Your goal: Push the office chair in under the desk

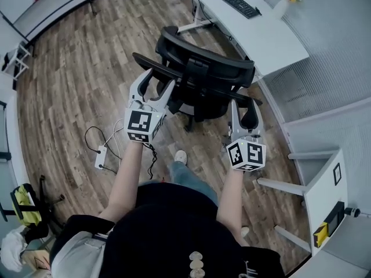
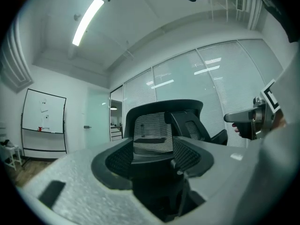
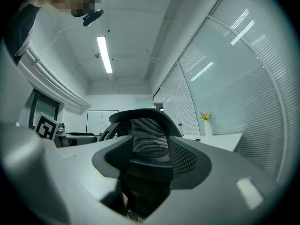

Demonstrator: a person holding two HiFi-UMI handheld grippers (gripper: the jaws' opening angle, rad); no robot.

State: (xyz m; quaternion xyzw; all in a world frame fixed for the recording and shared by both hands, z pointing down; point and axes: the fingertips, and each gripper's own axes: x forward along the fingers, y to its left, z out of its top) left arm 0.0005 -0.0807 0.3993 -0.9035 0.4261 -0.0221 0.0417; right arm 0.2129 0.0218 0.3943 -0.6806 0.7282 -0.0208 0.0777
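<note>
The black mesh office chair [image 1: 203, 80] stands on the wood floor, its back towards me and its seat facing the white desk [image 1: 278, 39] at the upper right. My left gripper [image 1: 153, 87] is open at the left edge of the backrest. At the right edge, my right gripper [image 1: 246, 112] is also open. In the left gripper view the chair [image 2: 150, 130] fills the gap between the spread jaws of the left gripper [image 2: 154, 165]. The right gripper [image 3: 147, 170] frames the chair [image 3: 145, 137] the same way. Whether either gripper touches the chair cannot be told.
A keyboard [image 1: 233, 0] lies on the desk, and a vase with flowers [image 3: 206, 123] stands on it further along. A power strip with cable [image 1: 101, 155] lies on the floor at my left. A white desk frame [image 1: 324, 190] stands to my right. My foot [image 1: 181, 155] is just behind the chair base.
</note>
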